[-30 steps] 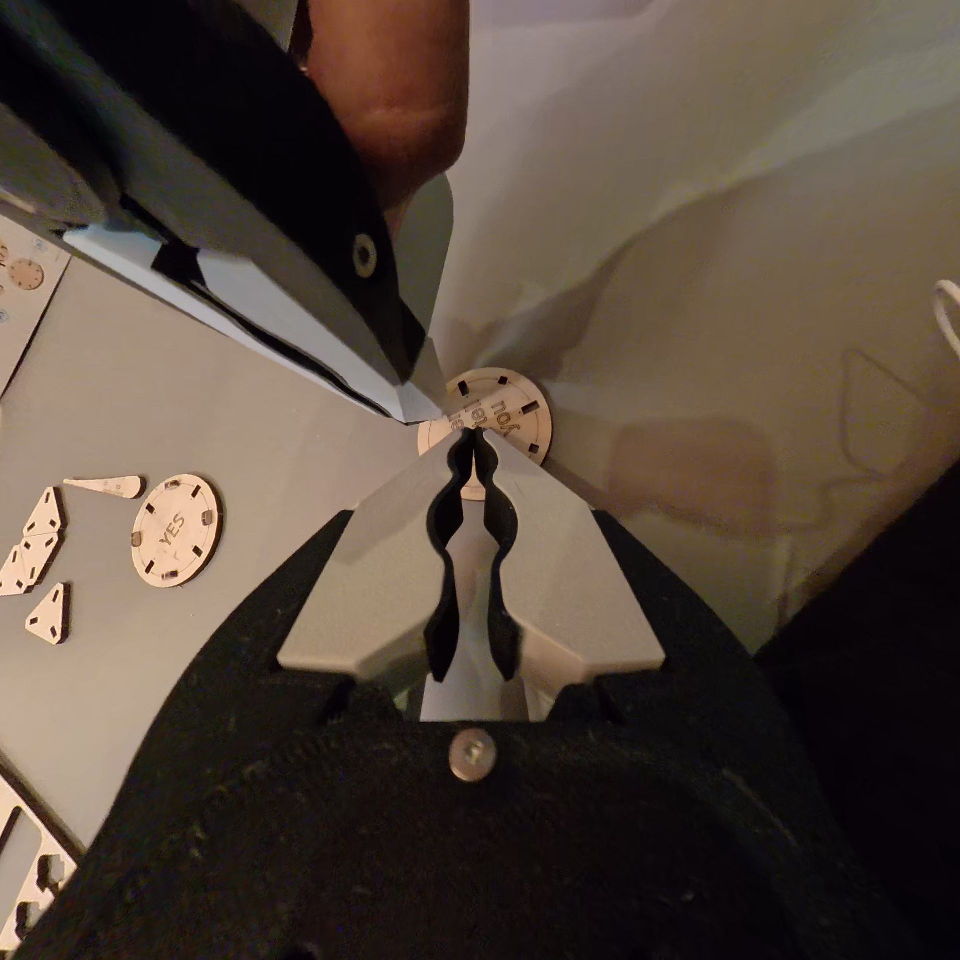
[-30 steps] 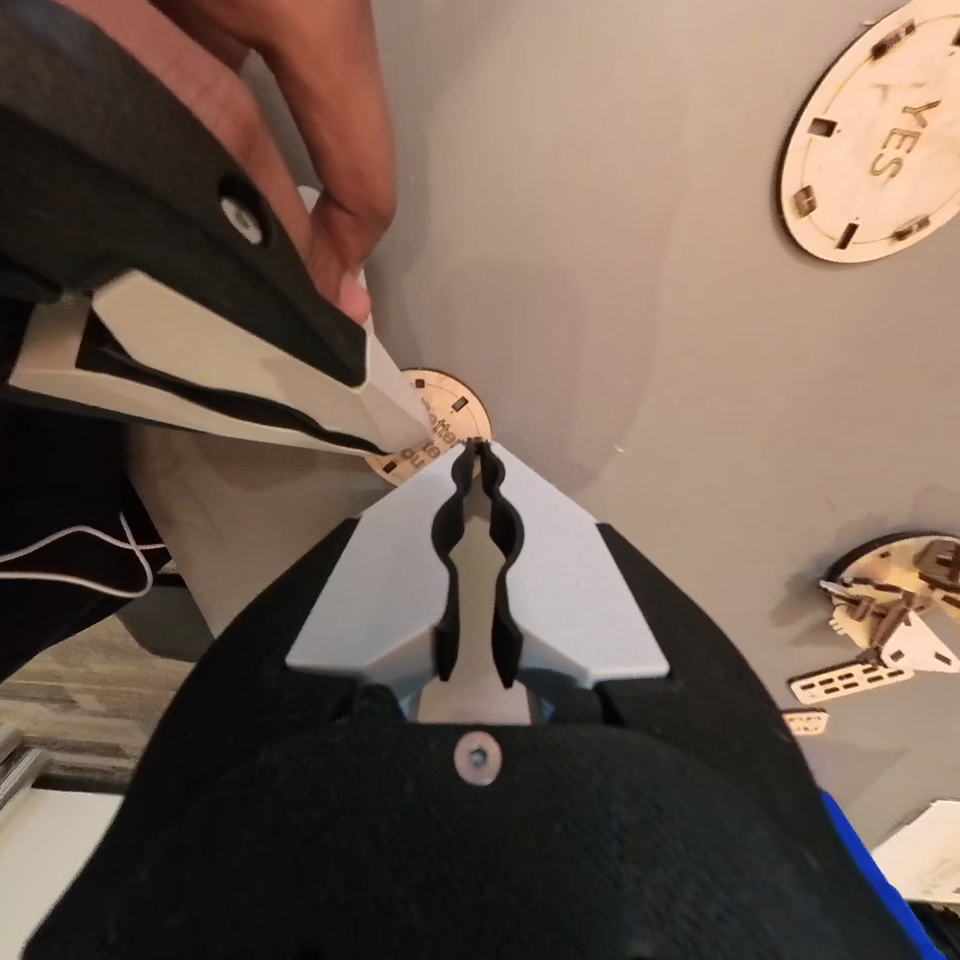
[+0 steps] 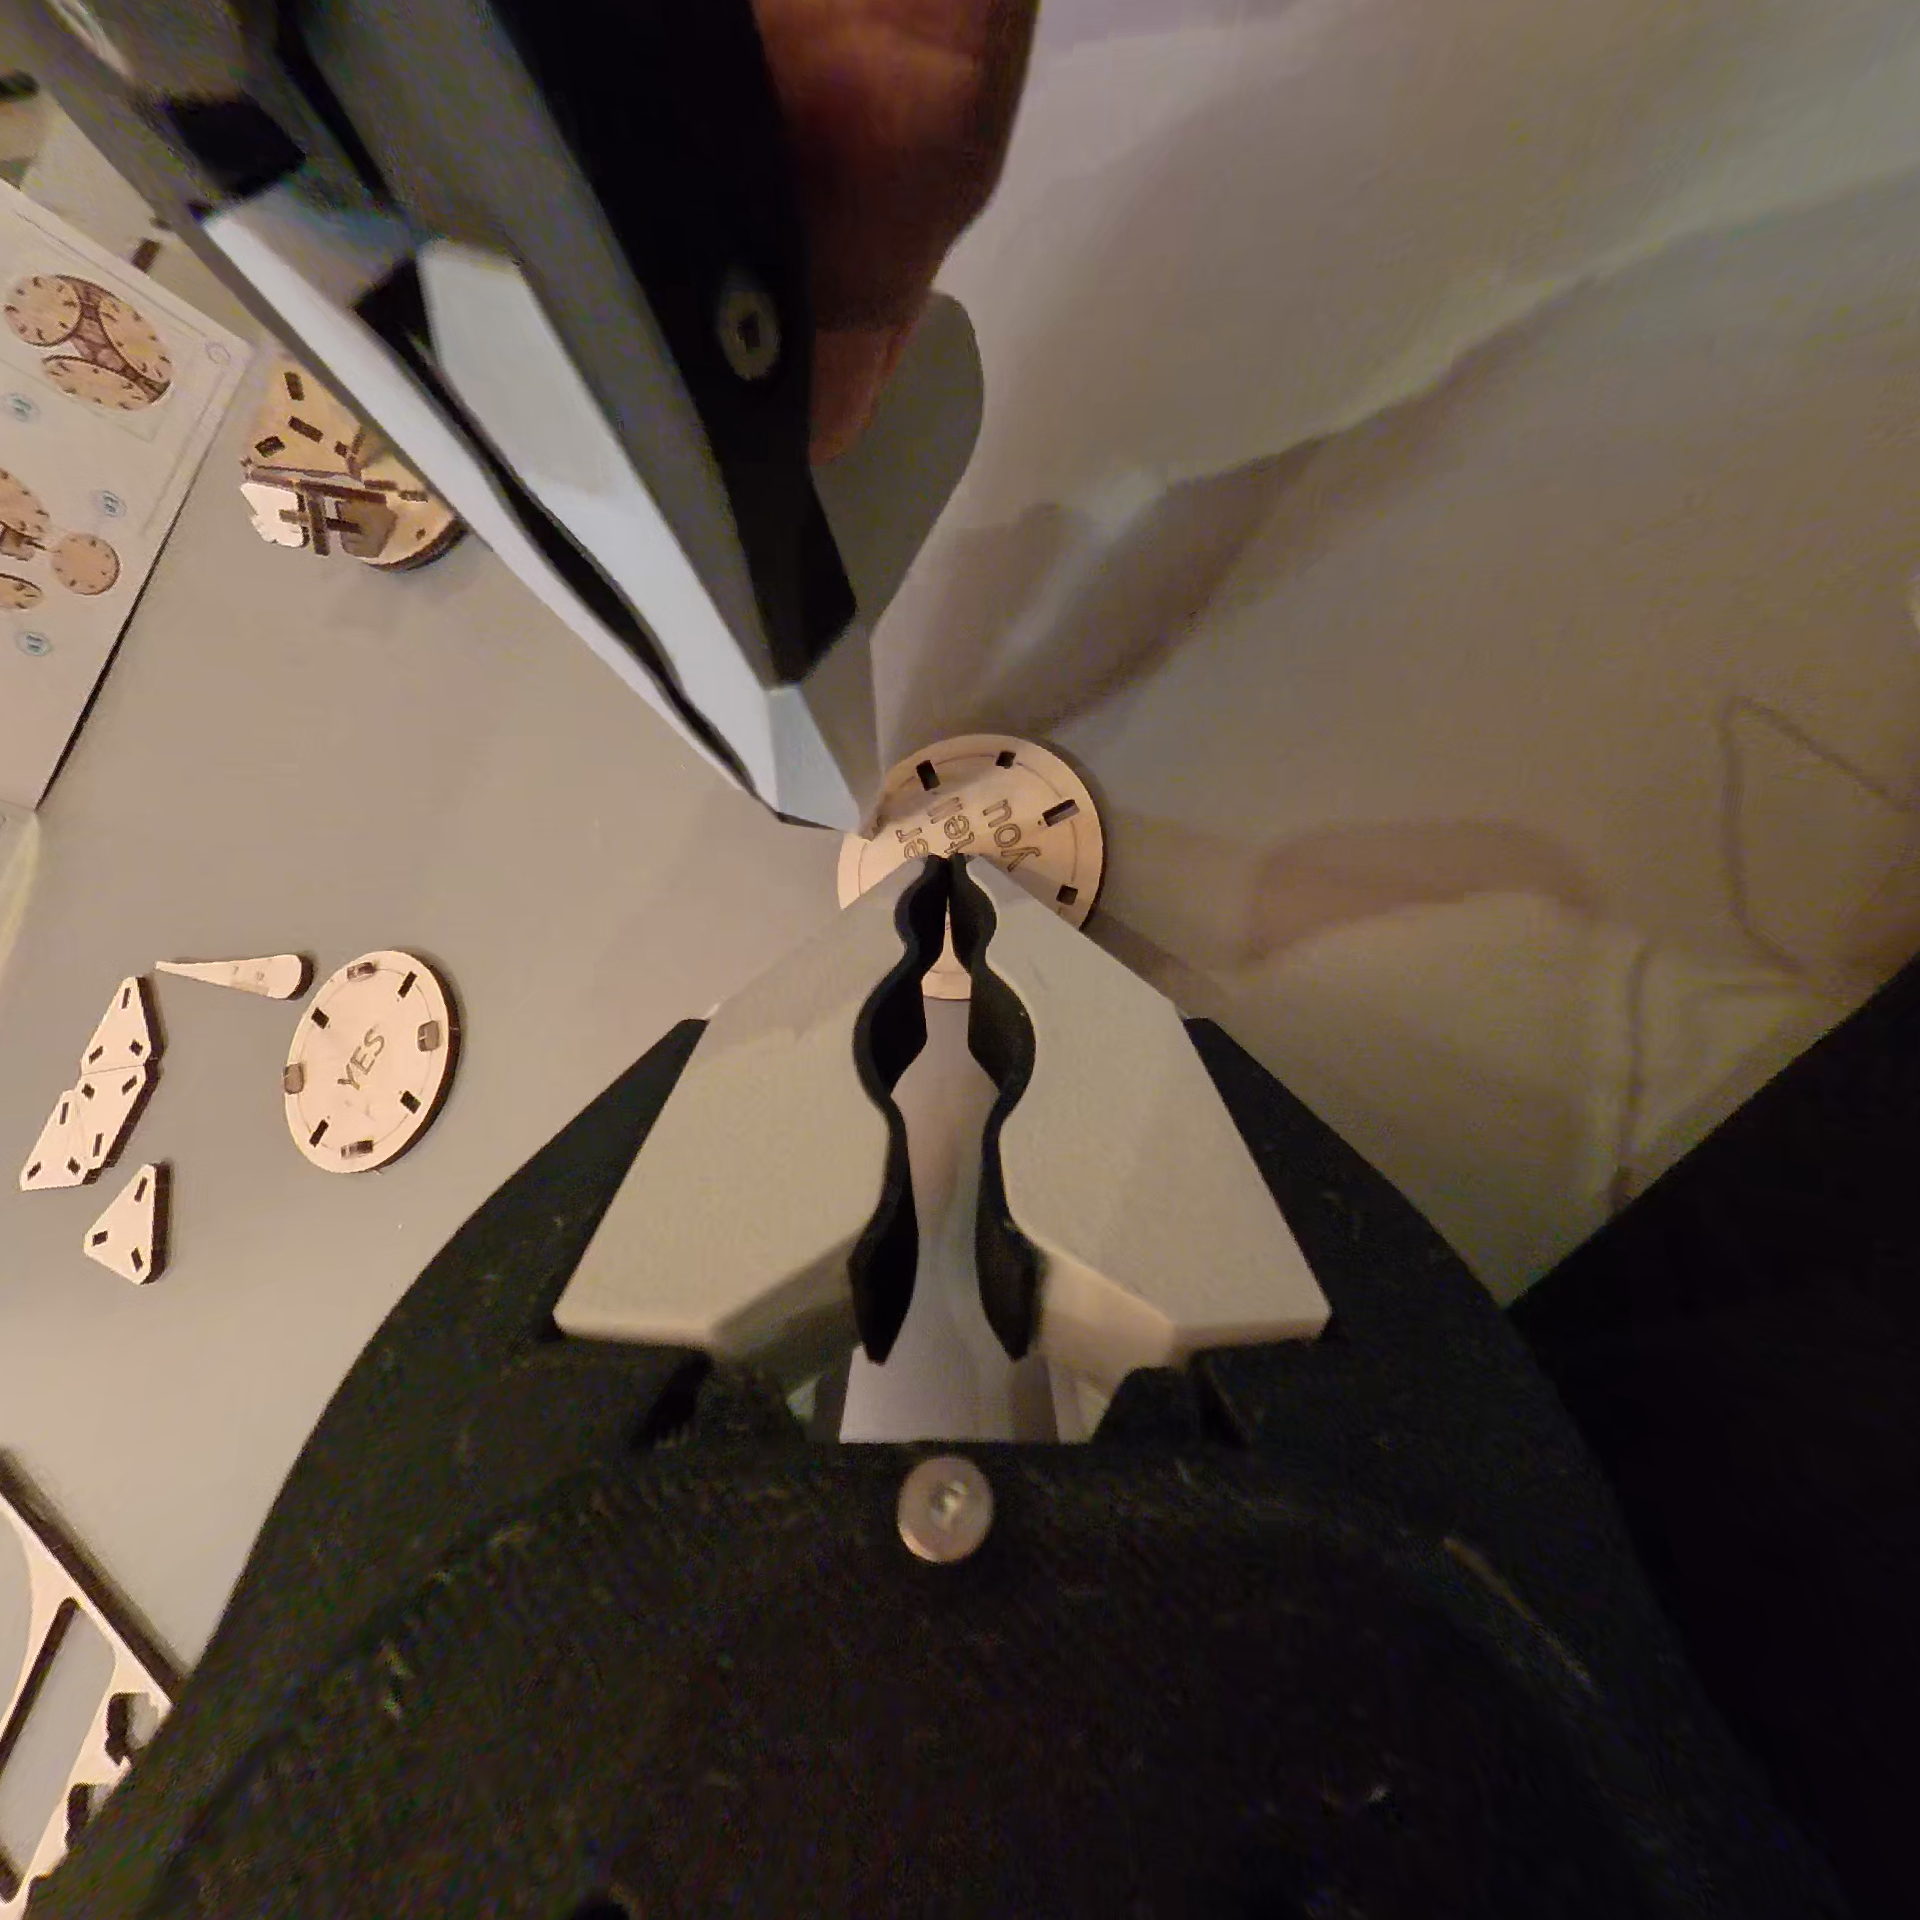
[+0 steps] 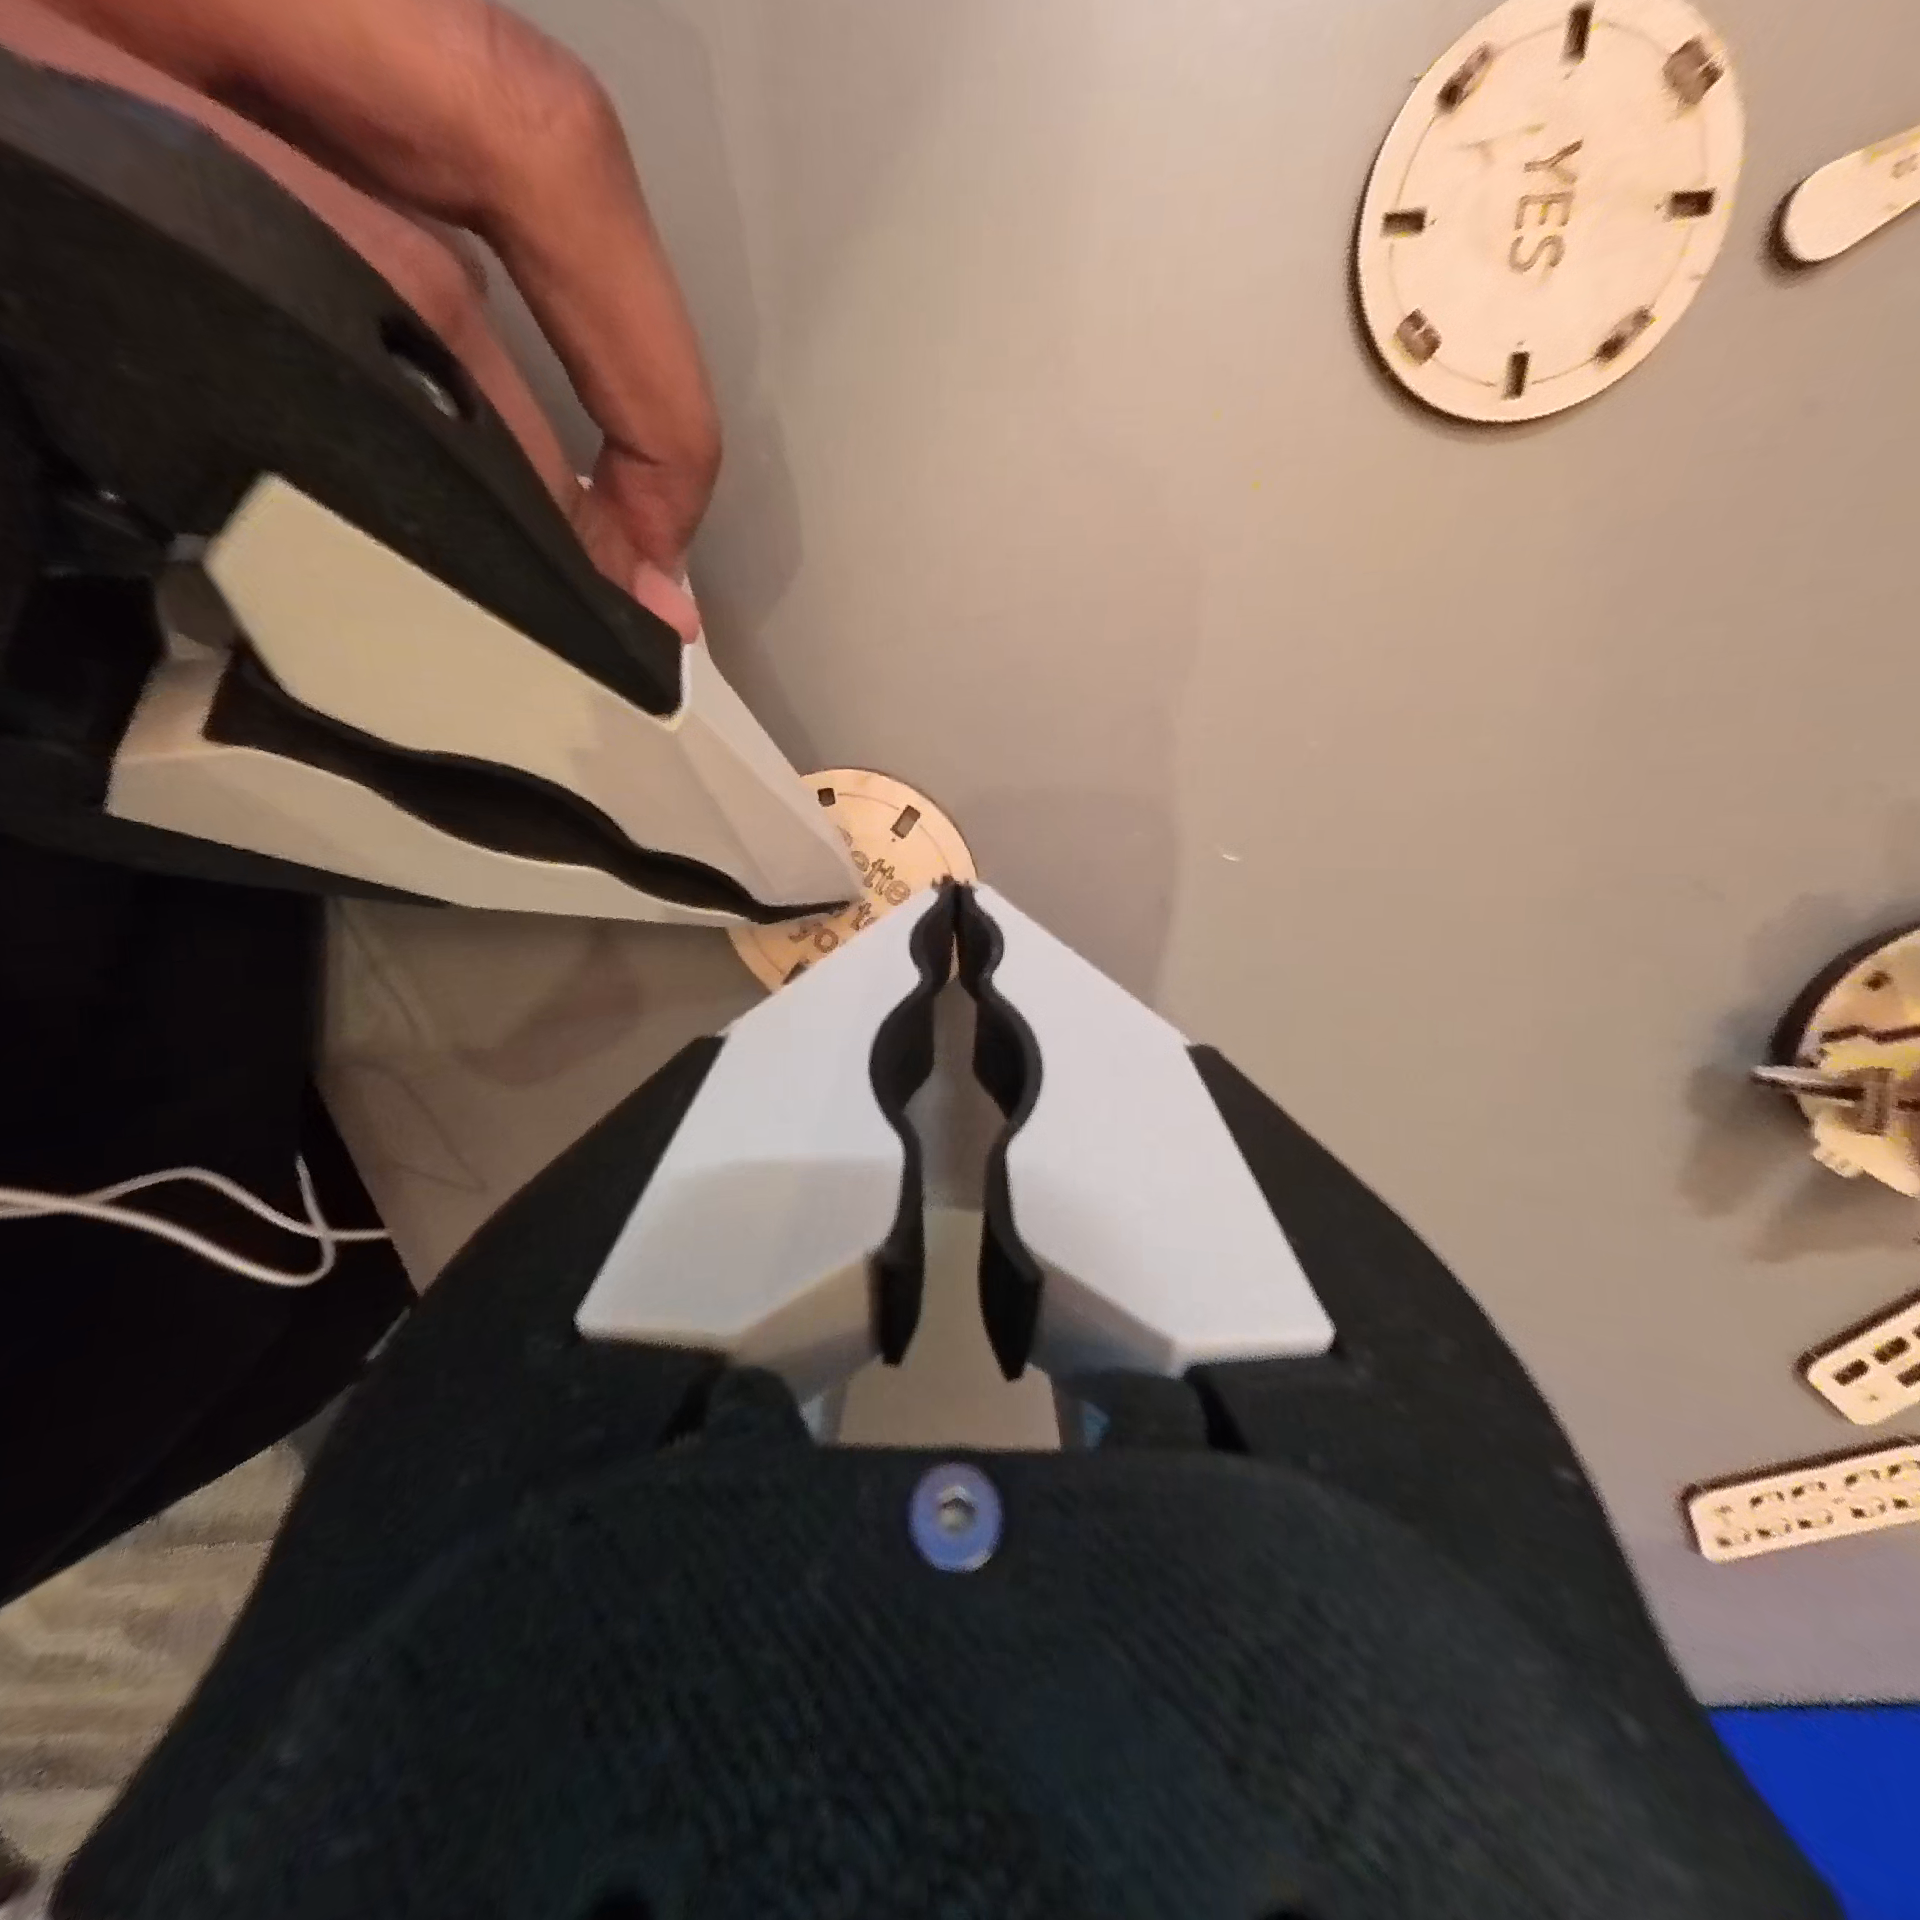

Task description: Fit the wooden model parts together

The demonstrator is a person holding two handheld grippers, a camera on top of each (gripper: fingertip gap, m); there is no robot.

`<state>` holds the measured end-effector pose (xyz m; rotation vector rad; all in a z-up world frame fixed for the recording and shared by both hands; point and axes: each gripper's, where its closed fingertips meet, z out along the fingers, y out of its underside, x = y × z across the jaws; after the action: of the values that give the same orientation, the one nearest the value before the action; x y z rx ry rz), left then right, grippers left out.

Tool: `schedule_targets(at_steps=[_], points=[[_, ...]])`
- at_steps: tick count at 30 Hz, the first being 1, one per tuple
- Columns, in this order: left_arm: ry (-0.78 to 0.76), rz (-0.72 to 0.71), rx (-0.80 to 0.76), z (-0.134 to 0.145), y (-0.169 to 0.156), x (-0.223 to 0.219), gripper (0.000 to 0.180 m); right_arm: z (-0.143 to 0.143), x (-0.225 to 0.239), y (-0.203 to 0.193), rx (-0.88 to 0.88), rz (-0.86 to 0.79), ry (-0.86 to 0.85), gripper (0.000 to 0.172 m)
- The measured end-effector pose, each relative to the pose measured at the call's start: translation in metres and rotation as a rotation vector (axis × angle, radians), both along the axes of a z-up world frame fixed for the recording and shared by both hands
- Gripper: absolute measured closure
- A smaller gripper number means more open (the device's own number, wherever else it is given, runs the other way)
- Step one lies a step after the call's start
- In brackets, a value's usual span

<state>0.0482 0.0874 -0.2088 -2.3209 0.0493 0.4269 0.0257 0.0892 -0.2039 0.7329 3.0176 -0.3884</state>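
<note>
The jaws of the left gripper (image 3: 948, 868) are seen pressed tight together, with nothing between them, and their tips are set down on a small round wooden disc with cut slots and letters (image 3: 1023, 821). The jaws of the right gripper (image 4: 956, 891) are closed in the same way, and their tips are placed at the edge of the same disc (image 4: 899, 831). The disc is laid flat on the grey surface (image 4: 1195, 623), close to its edge, beside a white cloth (image 3: 1455, 468). A hand (image 4: 540, 239) is seen wrapped around the left gripper's handle. Farther off on the surface, a bigger round wooden disc with letters (image 3: 369, 1060) is found, with small three-cornered wooden pieces (image 3: 130, 1216) near it. A half-built round wooden model (image 3: 343, 488) is placed farther back, next to a sheet with pictures (image 3: 83, 343).
</note>
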Motion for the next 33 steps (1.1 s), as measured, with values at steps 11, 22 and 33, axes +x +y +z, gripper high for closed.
schedule_targets(at_steps=[11, 22, 33], points=[[-0.007, 0.000, 0.001, 0.000, 0.000, 0.000, 0.180, -0.003, 0.003, -0.006, -0.021, 0.002, -0.023, 0.172], [-0.012, -0.001, 0.001, 0.000, 0.000, 0.000, 0.180, 0.000, -0.001, -0.001, -0.023, -0.035, -0.011, 0.172], [-0.009, -0.001, 0.001, 0.000, 0.000, 0.000, 0.180, 0.008, -0.007, -0.001, -0.066, -0.080, 0.023, 0.172]])
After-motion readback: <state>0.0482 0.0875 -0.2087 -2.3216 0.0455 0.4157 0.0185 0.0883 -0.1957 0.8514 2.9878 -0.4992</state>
